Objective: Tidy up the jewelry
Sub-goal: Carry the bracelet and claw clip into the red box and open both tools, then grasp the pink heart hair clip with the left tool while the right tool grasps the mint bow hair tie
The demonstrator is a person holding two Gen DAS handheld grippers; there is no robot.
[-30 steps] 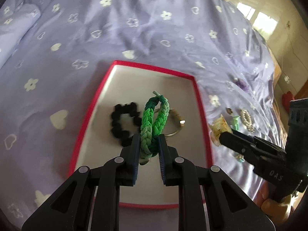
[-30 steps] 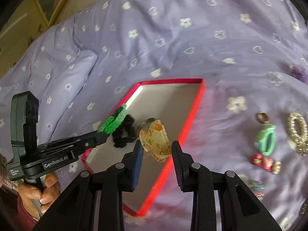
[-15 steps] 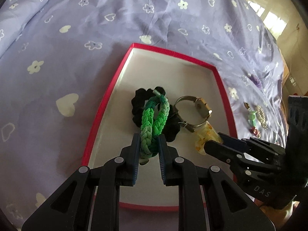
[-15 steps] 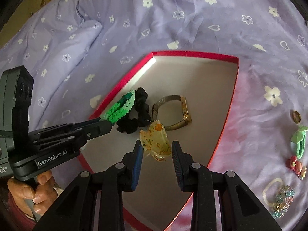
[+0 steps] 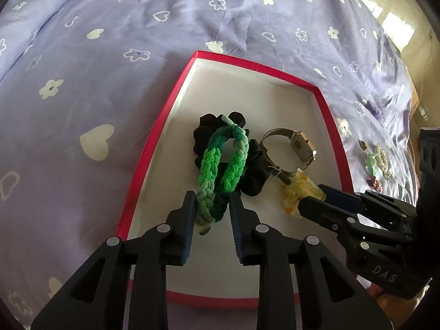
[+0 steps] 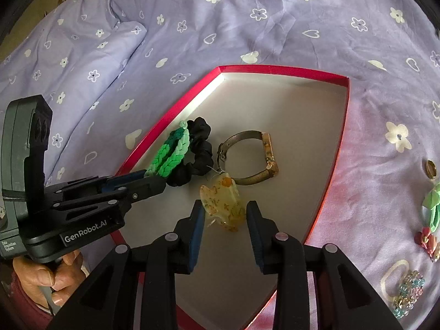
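Reaching down over the red-rimmed box [image 5: 143, 162], the left tool [image 5: 211, 214] has the near end of the green braided band [image 5: 220, 162] between its fingers. Its jaws have just been opening: in the left wrist view the left pad lies against the braid while a gap shows beside the right pad, so the grip looks loosened rather than firm. The far loop of the band droops onto the black scrunchie [image 5: 255, 173], which lies on the pale floor of the box.

Just to the right, the right tool [image 6: 225, 217] stands narrow around the translucent yellow hair claw [image 6: 222, 203]. The claw sits low over the box floor between the blue pads; whether both pads press on it I cannot tell, since slivers of gap show on either side in the right wrist view. Its far edge is just beside the strap of the gold watch [image 6: 247, 159], which lies on its side next to the scrunchie.

A hand [image 6: 46, 275] in a dark red sleeve grips the handle of the left tool at the lower left of the right wrist view.

Farther out, on the lilac bedspread [image 6: 247, 27] to the right of the box, lie a ring [image 6: 430, 169], a green clip [image 6: 431, 211], a small red piece [image 6: 426, 240] and a beaded bracelet [image 6: 407, 294]. The bedspread, printed with white flowers and hearts, carries the box.
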